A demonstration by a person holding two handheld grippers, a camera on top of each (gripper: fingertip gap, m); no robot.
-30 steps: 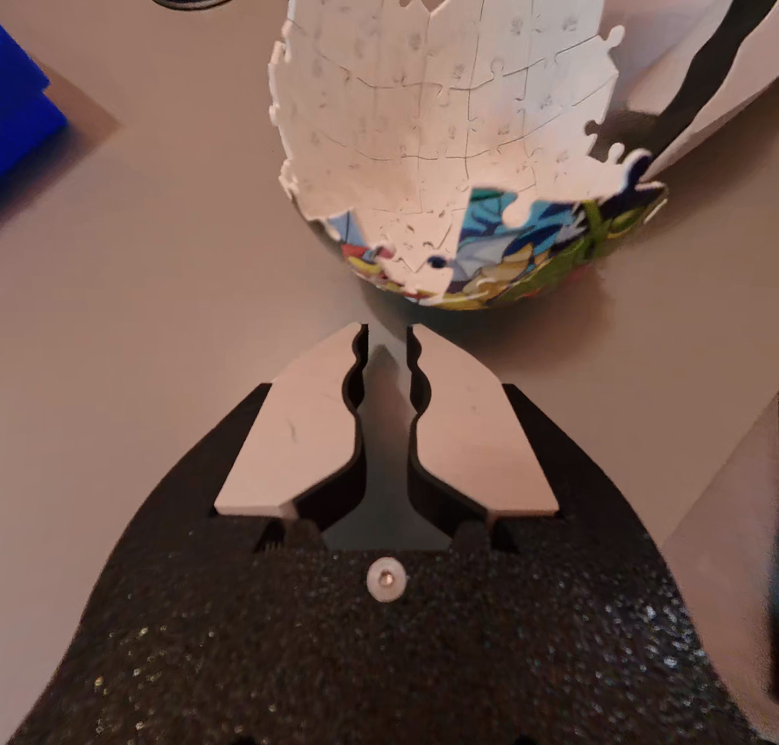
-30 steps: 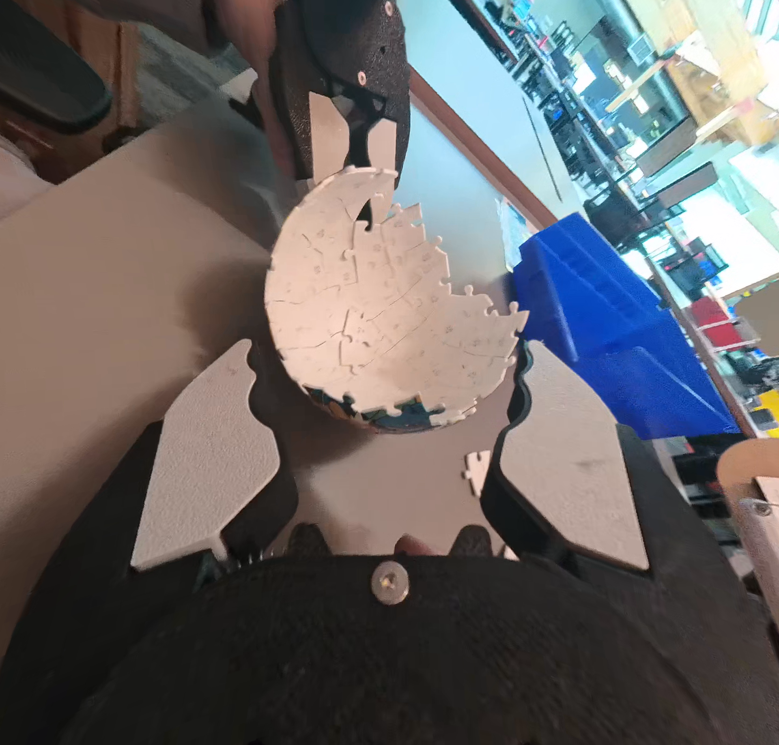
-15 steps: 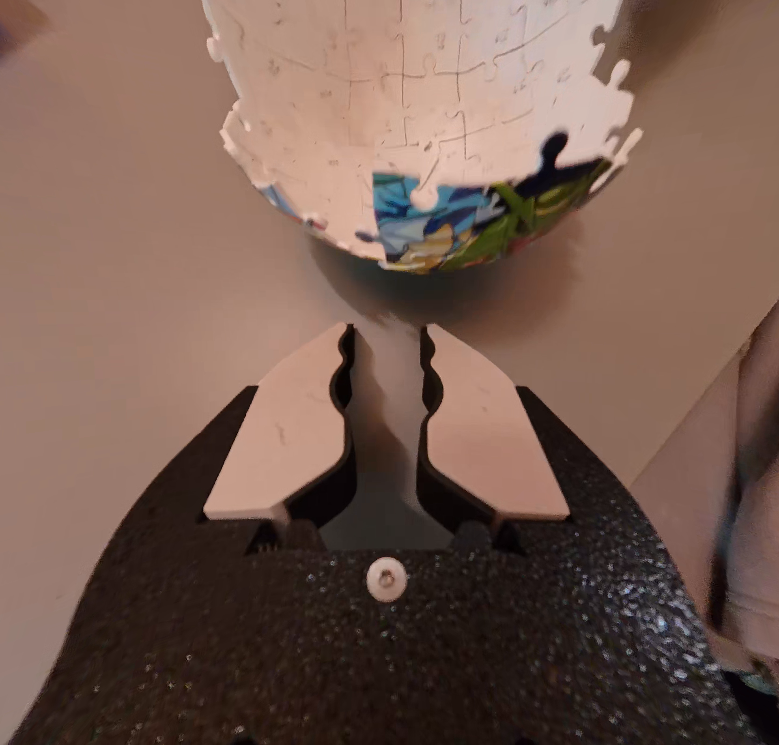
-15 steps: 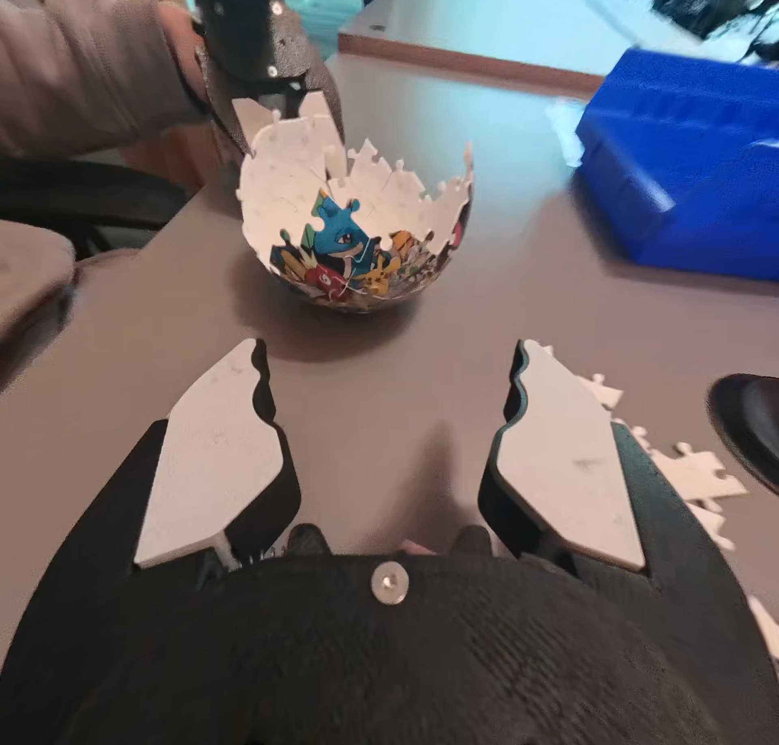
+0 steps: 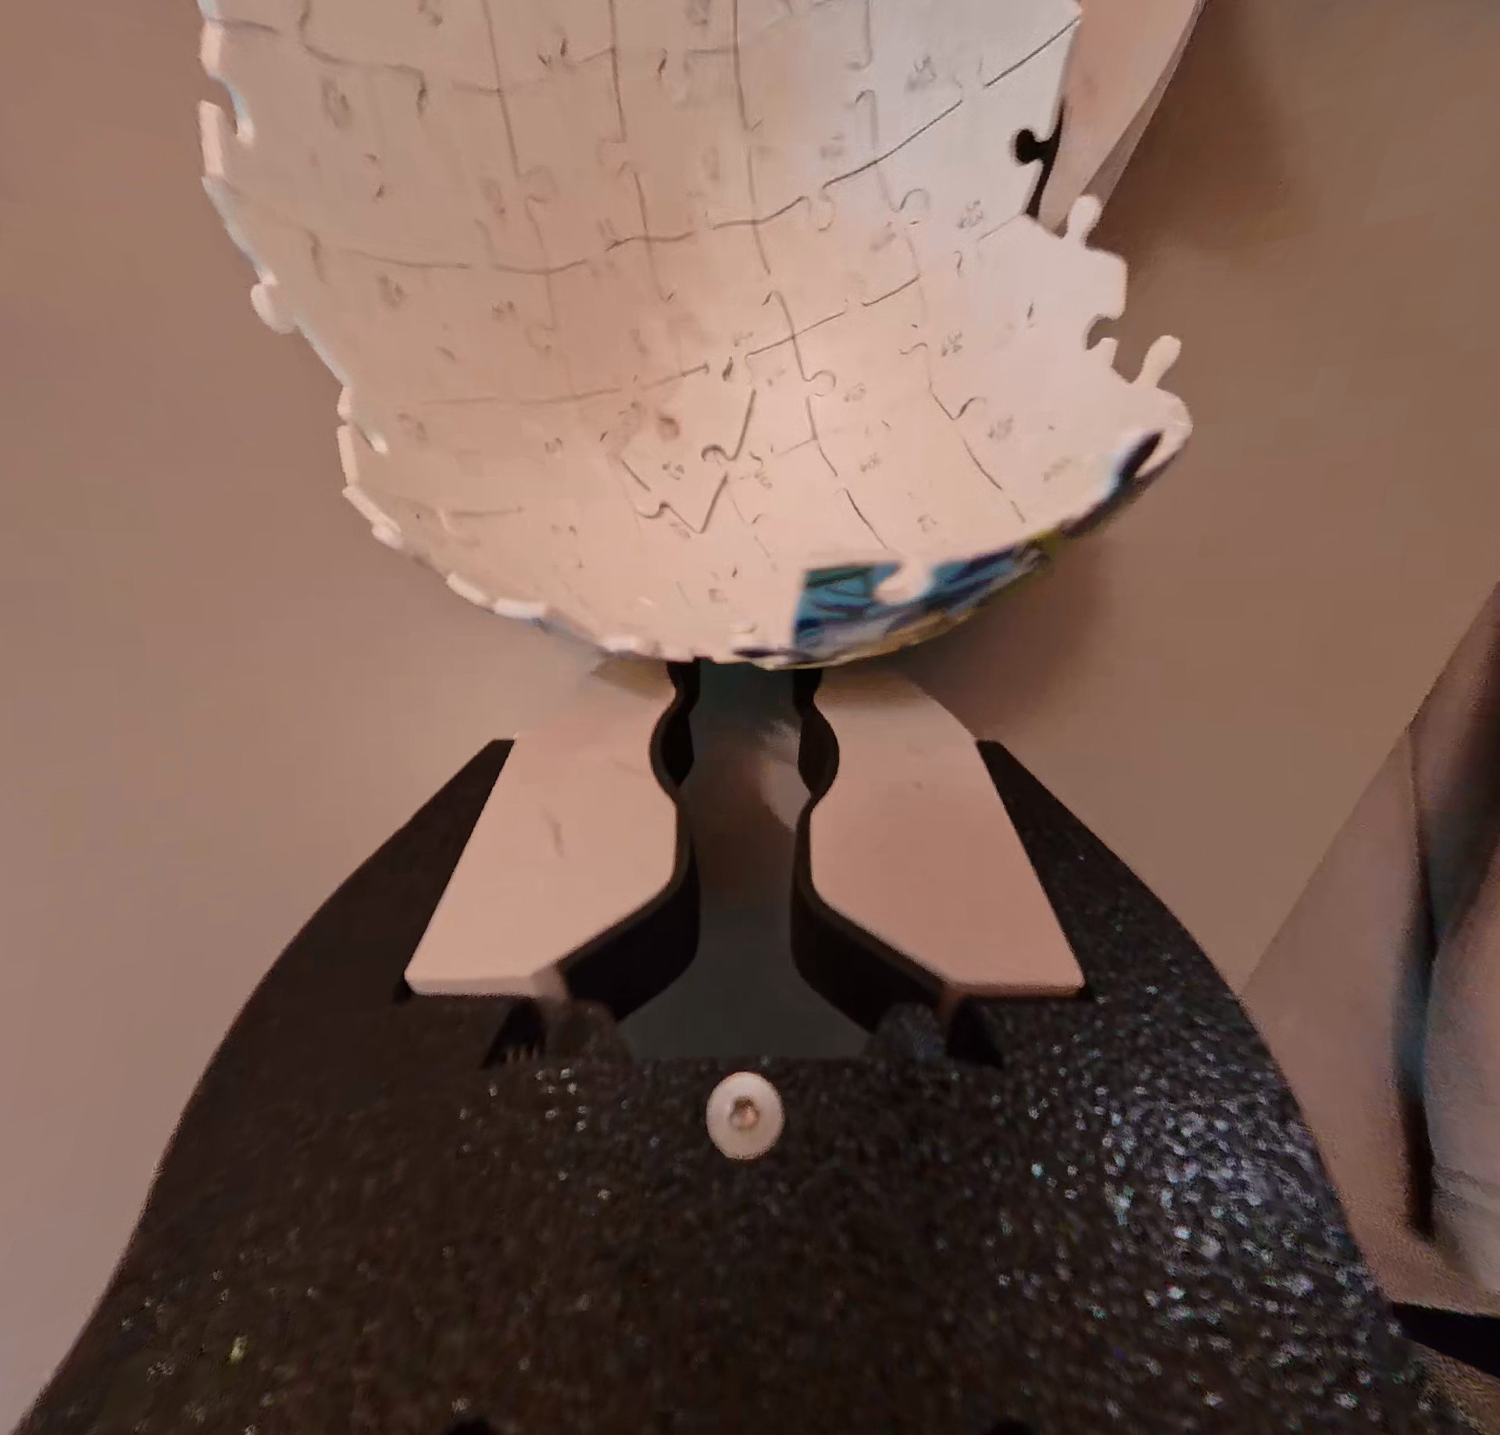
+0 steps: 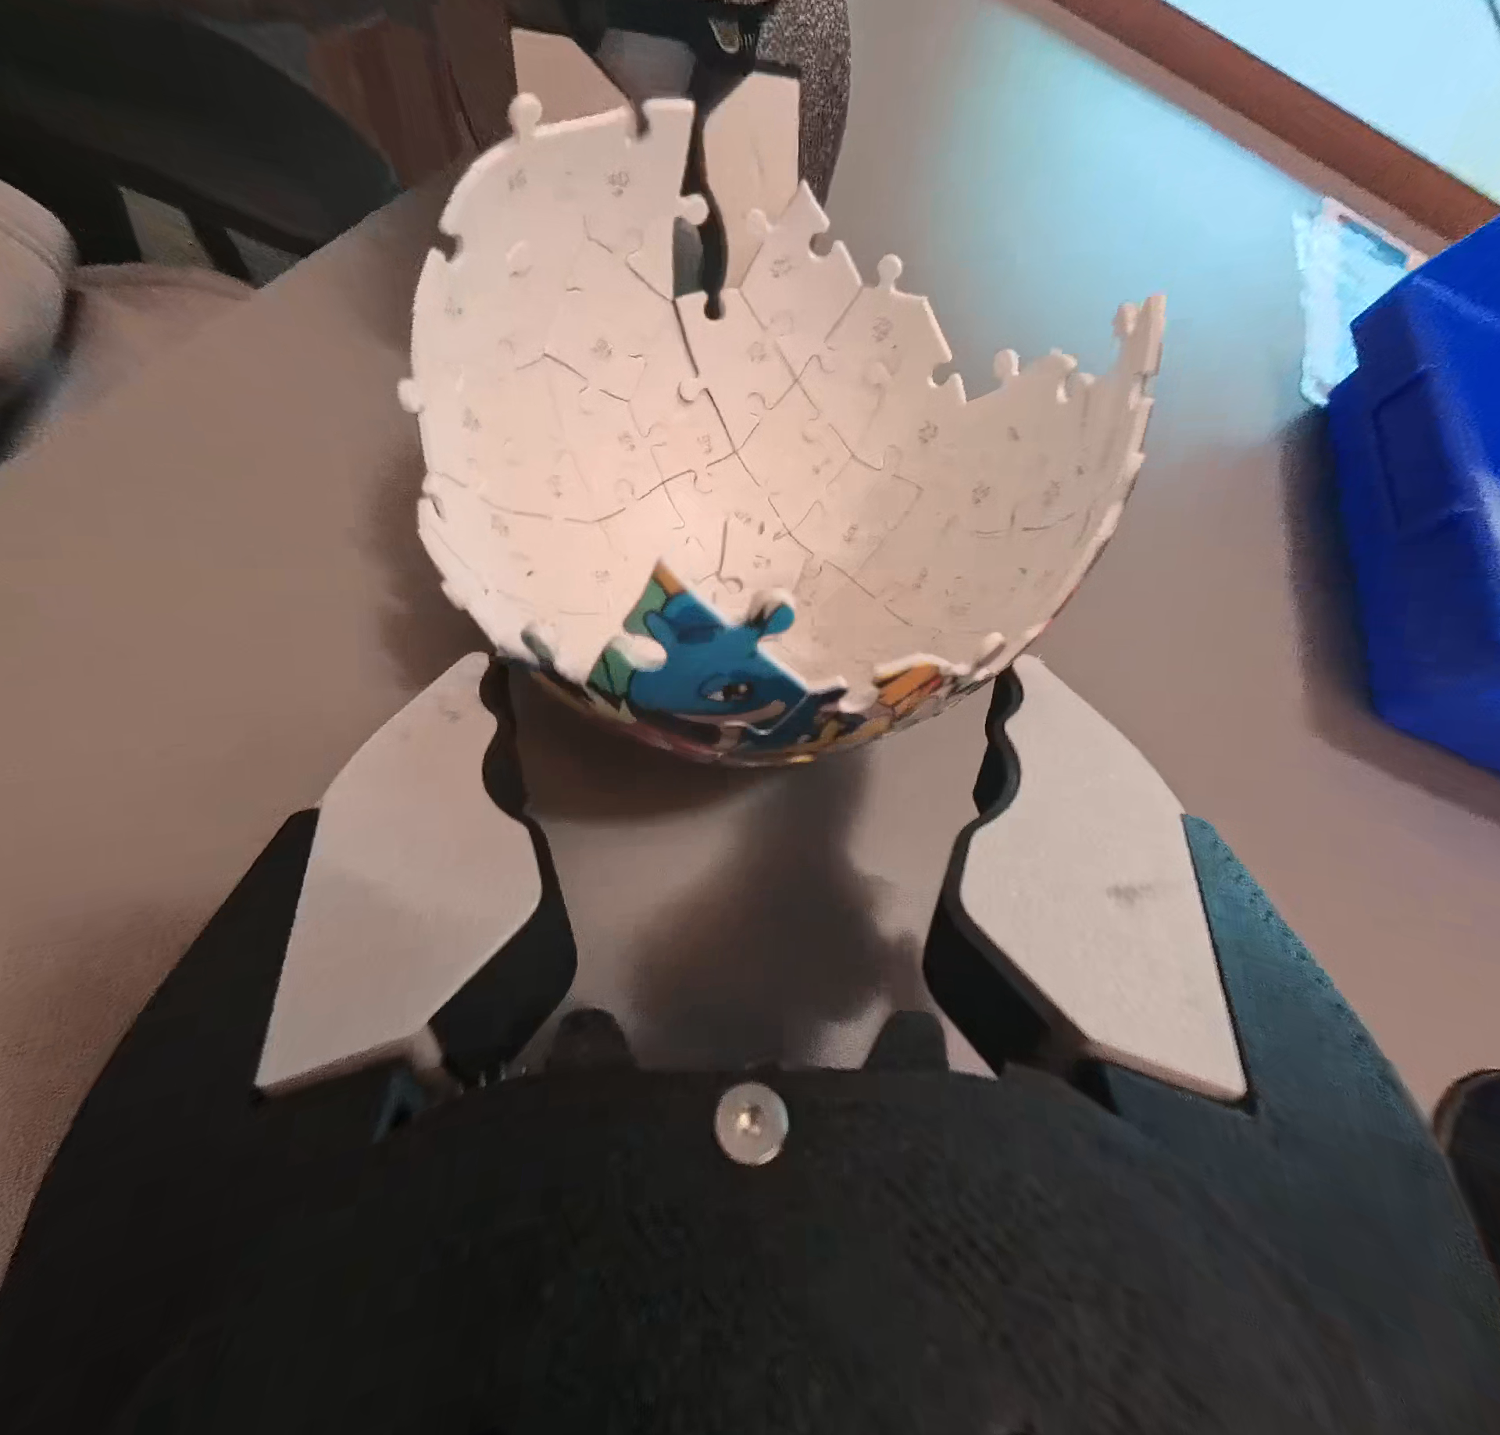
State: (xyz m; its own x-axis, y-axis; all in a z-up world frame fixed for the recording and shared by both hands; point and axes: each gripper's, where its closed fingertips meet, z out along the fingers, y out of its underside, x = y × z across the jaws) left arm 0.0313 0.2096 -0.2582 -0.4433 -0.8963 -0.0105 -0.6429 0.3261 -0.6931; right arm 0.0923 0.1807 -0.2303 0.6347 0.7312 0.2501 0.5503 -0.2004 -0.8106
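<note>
A half-built spherical puzzle shell (image 6: pixel 779 454), white inside and with colourful cartoon print outside, rests like a bowl on the grey table (image 6: pixel 203 666). My right gripper (image 6: pixel 747 682) is wide open, with its fingertips on either side of the shell's near lower wall. My left gripper (image 5: pixel 747 674) has only a narrow gap between its fingers. Its tips are hidden under the shell's (image 5: pixel 690 300) rim. In the right wrist view the left gripper (image 6: pixel 698 138) sits against the outside of the far rim and shows through a notch. Neither gripper holds anything.
A blue plastic bin (image 6: pixel 1428 503) stands at the right. A wooden table edge strip (image 6: pixel 1217 81) runs behind it. A person's grey sleeve (image 5: pixel 1420 828) is at the right of the left wrist view. A dark round object (image 6: pixel 1469 1136) sits at the right edge. Across from one pair of fingers to the other is roughly 9 cm.
Both grippers have moved in on the shell. The right gripper came forward until the shell sits between its open fingertips. The left gripper's tips have slid under the rim.
</note>
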